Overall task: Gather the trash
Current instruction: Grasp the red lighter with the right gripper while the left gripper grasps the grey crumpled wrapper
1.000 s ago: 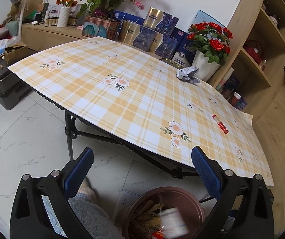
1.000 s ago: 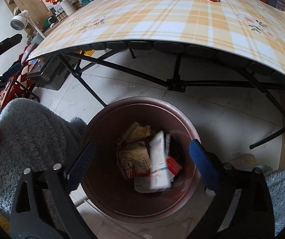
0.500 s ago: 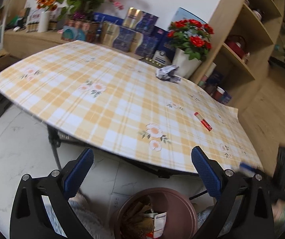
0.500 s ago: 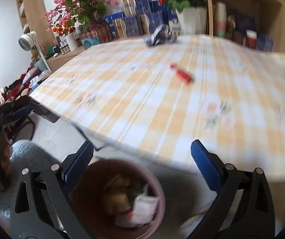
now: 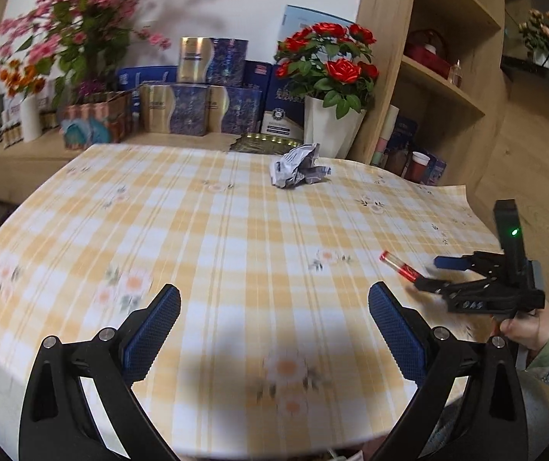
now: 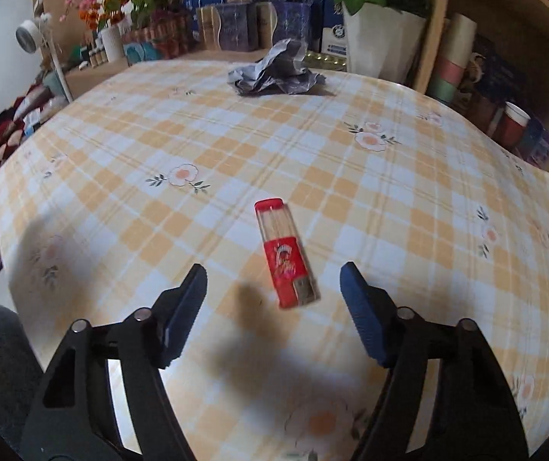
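My right claw (image 6: pixel 272 292) over near edge of surface (image 6: pixel 236 134), jaws closing, pads not yet touching anything. Red tube (image 6: pixel 288 255) lies flat just ahead, lined up with gap between pads. Crumpled paper (image 6: pixel 274 73) at far edge, by white flower pot (image 6: pixel 380 44). My left claw (image 5: pixel 274 330) wide, nothing in it, above near edge.
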Available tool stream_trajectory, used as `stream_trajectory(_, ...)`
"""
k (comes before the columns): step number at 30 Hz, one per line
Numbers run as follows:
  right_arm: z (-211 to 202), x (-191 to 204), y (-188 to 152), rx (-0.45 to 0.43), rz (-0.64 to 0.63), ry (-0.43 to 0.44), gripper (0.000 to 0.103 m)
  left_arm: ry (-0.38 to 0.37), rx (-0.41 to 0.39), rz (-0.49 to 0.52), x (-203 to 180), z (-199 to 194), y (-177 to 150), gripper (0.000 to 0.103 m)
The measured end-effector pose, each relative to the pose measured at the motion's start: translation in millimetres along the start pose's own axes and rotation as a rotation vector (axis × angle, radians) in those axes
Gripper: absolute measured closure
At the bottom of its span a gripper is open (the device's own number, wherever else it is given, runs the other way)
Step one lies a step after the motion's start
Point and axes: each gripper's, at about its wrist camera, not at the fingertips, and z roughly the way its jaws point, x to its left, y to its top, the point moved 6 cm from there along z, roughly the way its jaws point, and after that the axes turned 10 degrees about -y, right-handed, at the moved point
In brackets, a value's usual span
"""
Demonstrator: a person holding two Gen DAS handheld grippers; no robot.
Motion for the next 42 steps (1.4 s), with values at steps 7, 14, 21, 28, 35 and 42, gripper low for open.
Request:
stream_trajectory(7,34.2,4.5,11.0,0.059,-0.005,0.007,0.056,-0.062,0.06,0.045,3.0,63.3,37.5,0.007)
stream_trajectory(14,28.0,-3.3,18.4,0.014,0.027,0.037,0.076,-0.081,0.104,0.114,12.1,143.9,79.4,0.007)
stream_trajectory(21,11.0,-47.2,29.2,-0.072,0.193,0.051,0.076,-0.075,0.165,0.133,23.4,243.7,122.2,0.007)
stream_trajectory(28,0.3,-79.0,26.4,-0.1,0.3,0.09,0.076,-0.051,0.241,0.217,28.1,322.6,158.3,0.008)
stream_trajectory(35,-9.2,-88.5,12.4,-0.099,0.33,0.091,0.076,-0.015,0.309,0.153,39.9,358.1,157.0,0.064)
stream_trajectory(42,-25.9,-89.0,-8.2,-0.1,0.387,0.095,0.076,-0.113,0.278,0.22,5.0,292.4,131.1,0.066)
